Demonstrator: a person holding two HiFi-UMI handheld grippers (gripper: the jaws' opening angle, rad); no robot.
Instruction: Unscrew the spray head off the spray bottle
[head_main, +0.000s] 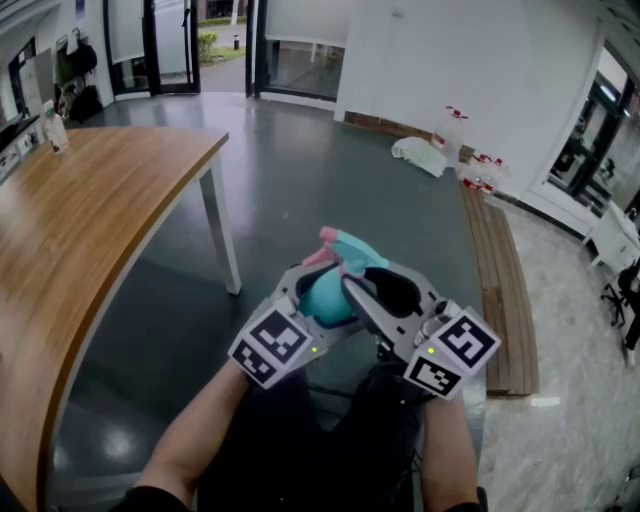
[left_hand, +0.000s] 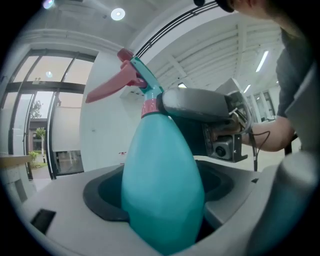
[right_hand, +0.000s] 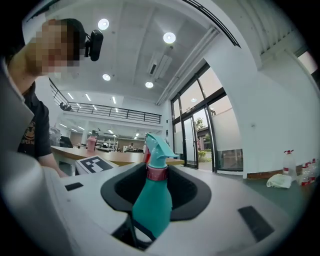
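Nearest, the left gripper (head_main: 322, 300) is clamped on the belly of the teal pear-shaped plastic spray bottle (left_hand: 162, 190), held in mid-air right of the curved wooden table (head_main: 90, 220). The right gripper (head_main: 352, 285) pinches the pink collar (right_hand: 156, 172) under the teal-and-pink spray head (left_hand: 142, 77). Best keep the bottle rigid and twist squarely about the neck's axis, so the collar doesn't slip.

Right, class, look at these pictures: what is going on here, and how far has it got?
A person is working on a teal spray bottle with two grippers. The left gripper clamps the bottle by its body. The right gripper has its fingers round the pink collar just under the spray head; whether they press on it is unclear. The head is still on the bottle.
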